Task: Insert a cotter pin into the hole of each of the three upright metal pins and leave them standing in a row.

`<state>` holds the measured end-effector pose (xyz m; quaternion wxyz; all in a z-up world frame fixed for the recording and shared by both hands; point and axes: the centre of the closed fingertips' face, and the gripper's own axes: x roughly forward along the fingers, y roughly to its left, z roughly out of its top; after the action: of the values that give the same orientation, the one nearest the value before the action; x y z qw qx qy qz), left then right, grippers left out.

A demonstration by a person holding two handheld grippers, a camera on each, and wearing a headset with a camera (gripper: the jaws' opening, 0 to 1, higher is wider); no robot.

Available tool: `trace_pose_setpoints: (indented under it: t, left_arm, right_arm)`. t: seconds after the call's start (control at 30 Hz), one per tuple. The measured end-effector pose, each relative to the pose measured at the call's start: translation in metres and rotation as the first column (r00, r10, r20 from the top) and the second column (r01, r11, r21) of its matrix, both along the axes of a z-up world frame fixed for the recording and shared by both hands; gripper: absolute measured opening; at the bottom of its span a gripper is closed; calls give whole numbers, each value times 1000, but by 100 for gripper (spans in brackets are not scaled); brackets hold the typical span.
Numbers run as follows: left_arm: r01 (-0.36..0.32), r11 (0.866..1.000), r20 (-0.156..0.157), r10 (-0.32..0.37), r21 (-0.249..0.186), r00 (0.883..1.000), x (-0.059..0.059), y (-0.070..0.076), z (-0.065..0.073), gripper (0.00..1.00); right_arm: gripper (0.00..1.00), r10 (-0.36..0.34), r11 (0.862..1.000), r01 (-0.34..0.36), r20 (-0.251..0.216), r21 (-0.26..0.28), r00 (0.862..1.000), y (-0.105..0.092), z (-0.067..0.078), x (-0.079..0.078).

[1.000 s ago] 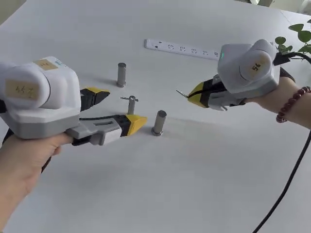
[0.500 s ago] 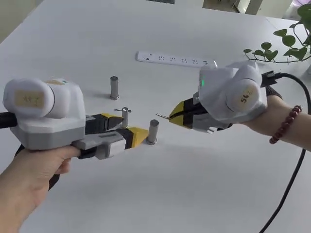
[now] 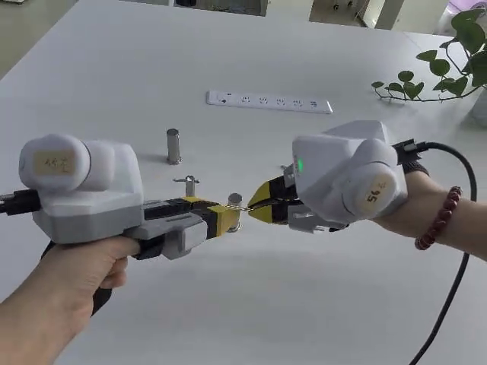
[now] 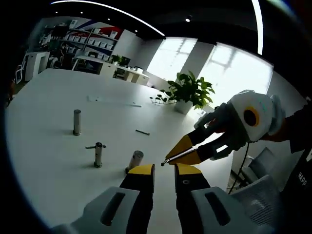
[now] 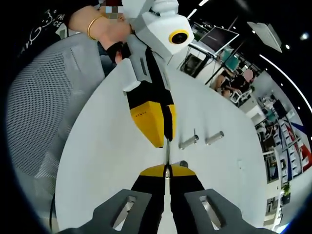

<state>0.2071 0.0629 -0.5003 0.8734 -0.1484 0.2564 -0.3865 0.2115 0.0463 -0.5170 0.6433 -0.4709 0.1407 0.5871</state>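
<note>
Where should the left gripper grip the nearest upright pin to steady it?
Grip the nearest pin low on its round shaft, with the open left gripper coming in from its own side. That should leave the top free for the cotter pin held in the right gripper, which points in from the opposite side.

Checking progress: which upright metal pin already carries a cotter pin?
The middle pin: a cotter pin crosses its top; the far pin and near pin are bare.

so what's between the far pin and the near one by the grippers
The middle pin, a cotter pin already through it, in the head view.
</note>
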Motion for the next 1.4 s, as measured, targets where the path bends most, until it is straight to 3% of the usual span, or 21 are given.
trace_pose_setpoints:
  t: [0.37, 0.6, 0.67, 0.83, 0.97, 1.07, 1.23, 1.3, 1.33, 1.4]
  left_arm:
    - [-20, 998, -27, 19, -61, 999, -2, -3, 2, 2]
    - [-16, 997, -33, 14, -70, 999, -4, -2, 2, 1]
    - [-3, 999, -2, 3, -52, 1000, -4, -2, 3, 1]
    - [2, 999, 13, -2, -51, 1000, -4, -1, 6, 0]
    - [18, 1000, 54, -17, -20, 998, -5, -2, 9, 0]
    - [29, 1000, 70, -29, 2, 997, -6, -2, 9, 0]
    - [40, 999, 86, -42, 31, 995, -7, 2, 6, 0]
    - [59, 998, 95, -62, 38, 993, -9, 4, 6, 0]
    - [67, 997, 115, -72, 46, 991, -10, 4, 7, 0]
    - [98, 993, 142, -107, 69, 984, -13, 5, 8, 0]
  right_arm:
    - [0, 21, 1000, -21, 9, 17, 1000, 7, 5, -8]
    - [0, 23, 1000, -23, 13, 17, 1000, 9, 5, -10]
    - [0, 21, 1000, -21, 13, 20, 1000, 9, 5, -10]
    - [0, 4, 999, -3, -12, 51, 1000, 10, 8, -11]
    - [0, -13, 997, 15, -31, 81, 999, 9, 11, -10]
    - [0, -27, 995, 34, -69, 97, 997, 7, 11, -11]
    - [3, -68, 985, 94, -181, 144, 981, 4, 11, -15]
    - [3, -86, 979, 125, -231, 160, 969, 1, 10, -16]
    - [3, -96, 975, 141, -248, 169, 964, 1, 10, -16]
    - [4, -111, 964, 180, -319, 196, 941, 0, 10, -18]
